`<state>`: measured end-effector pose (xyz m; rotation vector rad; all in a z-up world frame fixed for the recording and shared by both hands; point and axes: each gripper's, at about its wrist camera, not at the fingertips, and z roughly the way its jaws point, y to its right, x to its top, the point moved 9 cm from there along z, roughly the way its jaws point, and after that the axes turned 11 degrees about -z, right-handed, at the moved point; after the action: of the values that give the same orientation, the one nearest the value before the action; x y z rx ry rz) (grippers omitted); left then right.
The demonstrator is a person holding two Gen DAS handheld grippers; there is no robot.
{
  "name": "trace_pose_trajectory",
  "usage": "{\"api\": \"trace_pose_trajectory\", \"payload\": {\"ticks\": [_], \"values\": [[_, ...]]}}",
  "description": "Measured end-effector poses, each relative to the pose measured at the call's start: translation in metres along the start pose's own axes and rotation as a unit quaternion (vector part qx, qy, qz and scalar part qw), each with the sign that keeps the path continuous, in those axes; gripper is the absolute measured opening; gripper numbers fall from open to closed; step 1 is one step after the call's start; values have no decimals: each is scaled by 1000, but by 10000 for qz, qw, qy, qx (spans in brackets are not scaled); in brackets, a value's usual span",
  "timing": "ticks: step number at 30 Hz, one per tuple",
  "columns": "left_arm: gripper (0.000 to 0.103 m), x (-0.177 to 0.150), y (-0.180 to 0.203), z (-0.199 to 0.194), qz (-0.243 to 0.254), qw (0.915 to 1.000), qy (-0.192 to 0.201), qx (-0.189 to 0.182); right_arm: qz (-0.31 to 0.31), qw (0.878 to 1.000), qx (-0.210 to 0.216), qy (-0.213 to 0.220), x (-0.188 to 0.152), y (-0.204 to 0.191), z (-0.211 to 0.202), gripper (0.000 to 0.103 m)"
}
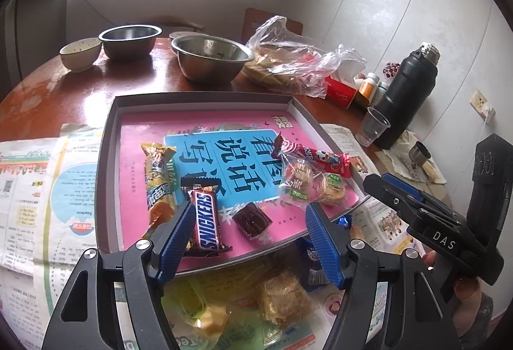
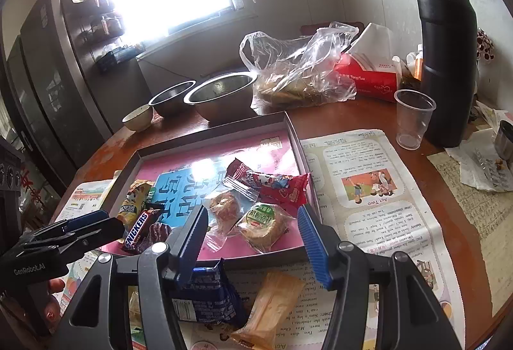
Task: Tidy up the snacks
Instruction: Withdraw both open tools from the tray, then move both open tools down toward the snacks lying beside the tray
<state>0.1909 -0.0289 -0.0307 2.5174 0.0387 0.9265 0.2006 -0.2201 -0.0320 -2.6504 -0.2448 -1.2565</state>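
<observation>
Left gripper (image 1: 250, 218) parted and empty, Snickers bar (image 1: 205, 220) just beyond its left finger inside the tray (image 1: 109, 164), right gripper (image 2: 251, 226) likewise released – biscuit packs (image 2: 259, 221) ahead, their labels unreadable.

Grey tray (image 1: 107, 157), pink-lined, holds a Snickers bar (image 1: 206, 221), yellow packet (image 1: 159, 180), red packet (image 1: 315, 156) and clear-wrapped pastries (image 1: 332, 189); blue packet (image 2: 205, 295) lies outside.

A reddish-brown wooden table (image 2: 368, 116) (its finish worn pale in patches) carries spread newspaper sheets (image 2: 378, 189), a shallow grey tray (image 1: 107, 157), two steel bowls (image 1: 211, 58) and a small ceramic bowl (image 1: 80, 53). At its far side stand a clear plastic bag (image 2: 301, 68), a red tissue box (image 2: 368, 80), a clear plastic cup (image 2: 412, 119) and a black flask (image 2: 447, 61).
</observation>
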Motion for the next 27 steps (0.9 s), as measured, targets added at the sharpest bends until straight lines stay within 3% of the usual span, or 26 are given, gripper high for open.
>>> {"api": "trace_pose_trajectory", "payload": {"ticks": [27], "values": [[75,-18,5,-39,157,9997,-12,179,-62,9998,79,172,-5,-11,-38,62]]}}
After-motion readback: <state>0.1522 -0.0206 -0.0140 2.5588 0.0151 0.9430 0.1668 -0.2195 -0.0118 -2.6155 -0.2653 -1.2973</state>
